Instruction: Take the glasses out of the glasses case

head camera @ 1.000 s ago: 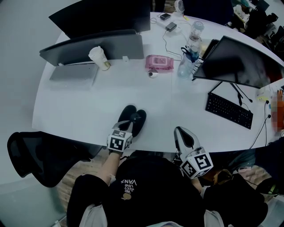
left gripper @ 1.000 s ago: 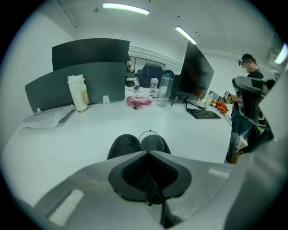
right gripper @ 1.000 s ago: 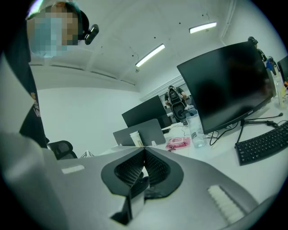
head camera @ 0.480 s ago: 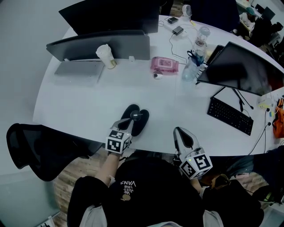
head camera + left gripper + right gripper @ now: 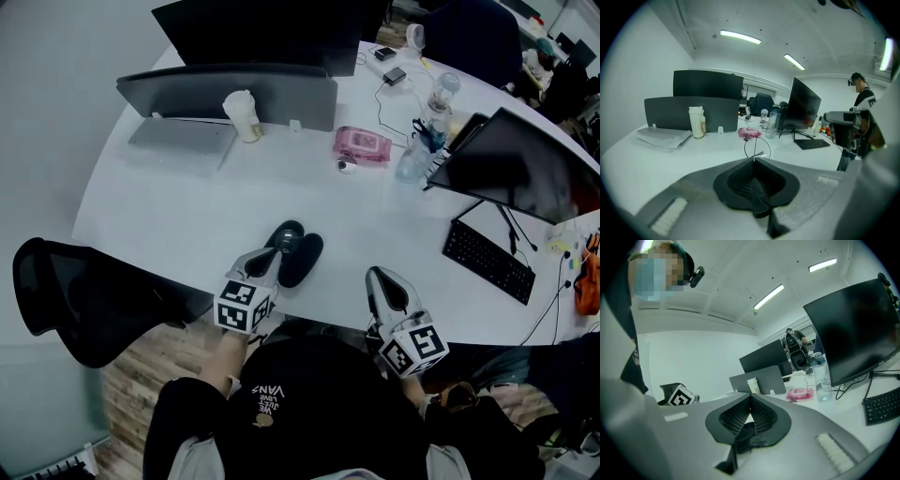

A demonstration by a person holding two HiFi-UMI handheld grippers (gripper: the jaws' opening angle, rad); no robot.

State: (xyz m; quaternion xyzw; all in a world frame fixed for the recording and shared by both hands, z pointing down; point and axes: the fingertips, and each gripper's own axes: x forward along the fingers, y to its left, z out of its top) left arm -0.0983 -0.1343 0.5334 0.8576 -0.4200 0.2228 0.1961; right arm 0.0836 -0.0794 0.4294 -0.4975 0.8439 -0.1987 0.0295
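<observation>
Desk (image 5: 169,225), white and curved, runs out of the head view at the right, where a dark monitor (image 5: 511,164) is cut by the edge. Near the person's side lies the black glasses case (image 5: 305,264), spread in two lobes, the left lobe partly covered by the left gripper (image 5: 275,255). That gripper's jaws are pressed together on the glasses (image 5: 757,149); only one thin round rim shows above the tips, the rest hidden. The right gripper (image 5: 379,277), apart from the case, has its jaws closed on nothing.
</observation>
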